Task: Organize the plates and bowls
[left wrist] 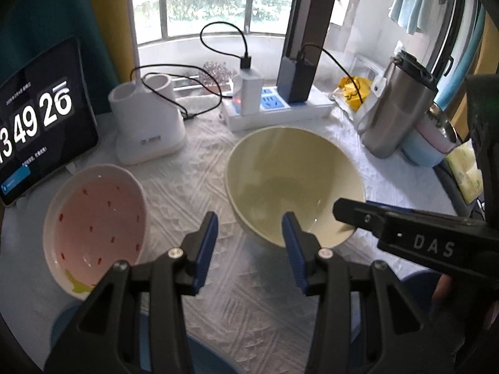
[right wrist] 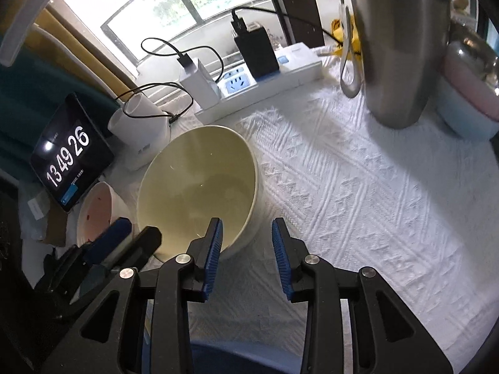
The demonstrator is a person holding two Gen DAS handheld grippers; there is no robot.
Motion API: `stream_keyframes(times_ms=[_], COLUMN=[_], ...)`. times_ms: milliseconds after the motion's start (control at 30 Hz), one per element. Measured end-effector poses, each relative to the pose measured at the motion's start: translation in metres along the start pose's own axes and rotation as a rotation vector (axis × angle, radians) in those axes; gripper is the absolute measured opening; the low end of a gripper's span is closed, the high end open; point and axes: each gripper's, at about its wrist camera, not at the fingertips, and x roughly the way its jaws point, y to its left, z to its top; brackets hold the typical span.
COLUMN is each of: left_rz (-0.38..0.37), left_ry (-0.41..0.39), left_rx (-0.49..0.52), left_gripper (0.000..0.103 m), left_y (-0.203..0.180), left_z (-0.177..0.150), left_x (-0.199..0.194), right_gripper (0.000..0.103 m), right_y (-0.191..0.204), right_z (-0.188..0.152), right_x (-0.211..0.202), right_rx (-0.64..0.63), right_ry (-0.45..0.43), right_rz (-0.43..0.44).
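- The cream bowl (left wrist: 293,184) stands upright near the middle of the desk (right wrist: 374,202), which is covered by a white textured cloth. The pink spotted dish (left wrist: 96,227) sits just beside it, apart from it, in front of the tablet (left wrist: 40,118) showing a clock.
- The left gripper (left wrist: 249,243) is spread with nothing between its blue pads. It hangs over the cloth between the two dishes, its right-hand pad in front of the cream bowl's near rim.
- The right gripper (right wrist: 248,249) is also spread and empty. Its jaws straddle the near right edge of the cream bowl: one pad shows against the inside, the other stands outside the wall. Whether either pad touches I cannot tell.
- Both dishes look like glazed ceramic: stiff, smooth, likely slippery and easily chipped. The cream bowl is deep and probably fairly heavy.
- The rim is the sensible place to grip, one pad inside and one outside, set well down the wall so the bowl does not swing or slip.
- The pink dish is shallower, so its raised edge offers less to grip. Nesting one in the other calls for a gentle set-down.
- The steel tumbler (right wrist: 399,46) and power strip (right wrist: 268,78) stand well back.
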Motion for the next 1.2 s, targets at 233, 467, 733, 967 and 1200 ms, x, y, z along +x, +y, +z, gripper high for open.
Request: stream_keyframes(times_ms=[233, 467, 733, 967, 1200], left_rz=[-0.006, -0.014, -0.022, -0.007, -0.012], left_ry=[0.021, -0.01, -0.023, -0.081, -0.132], left_rx=[0.0, 0.023, 0.016, 0.028, 0.032], left_gripper=[0.044, 0.043, 0.038, 0.038, 0.038], left_y=[-0.002, -0.007, -0.004, -0.006, -0.007], left_z=[0.001, -0.001, -0.004, -0.004, -0.003], left_x=[0.012, 0.013, 0.007, -0.011, -0.035], right_gripper=[0.038, 0.034, 0.029, 0.026, 0.025], right_y=[0.001, 0.003, 0.004, 0.009, 0.016], right_z=[0.006, 0.006, 0.002, -0.002, -0.005], right_x=[0.02, 0.023, 0.017, 0.003, -0.018], right_rx=[0.029, 0.001, -0.029, -0.053, -0.076], right_ry=[0.047, 0.039, -0.007, -0.052, -0.096], right_rz=[0.014, 0.03, 0.01, 0.014, 0.025])
